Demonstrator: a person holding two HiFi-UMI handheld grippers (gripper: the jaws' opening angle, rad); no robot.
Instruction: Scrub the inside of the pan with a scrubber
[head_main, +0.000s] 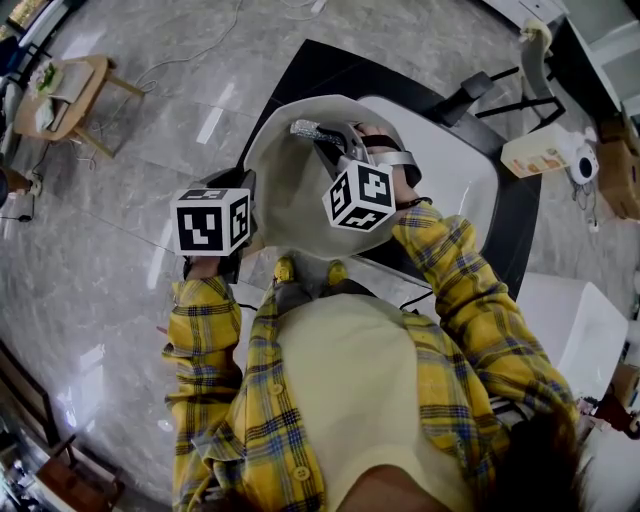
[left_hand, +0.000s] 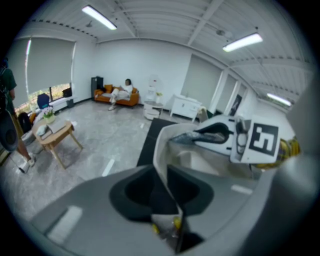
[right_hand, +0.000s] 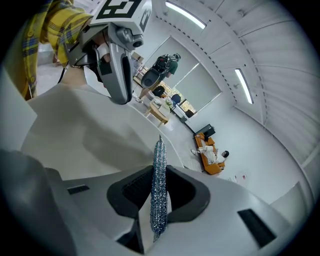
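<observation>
Clamping the pan (head_main: 290, 185) by its wall between the left gripper (left_hand: 161, 172) jaws, tilted up to bare its inside to the right gripper (right_hand: 159, 175). Pinching the scrubber (right_hand: 159, 195) flat between the right jaws, probably for a firm scrub. Long axis along the jaws, tip pointing forward, pan's inside just beyond.

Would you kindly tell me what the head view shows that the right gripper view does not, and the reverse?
Only the head view shows the right gripper's marker cube, the black mat and the person's torso. Only the right gripper view shows the scrubber edge-on, clamped between that gripper's jaws, plus an orange sofa and a ceiling light. Both show the white pan, the left gripper on its rim, and a wooden side table.
</observation>
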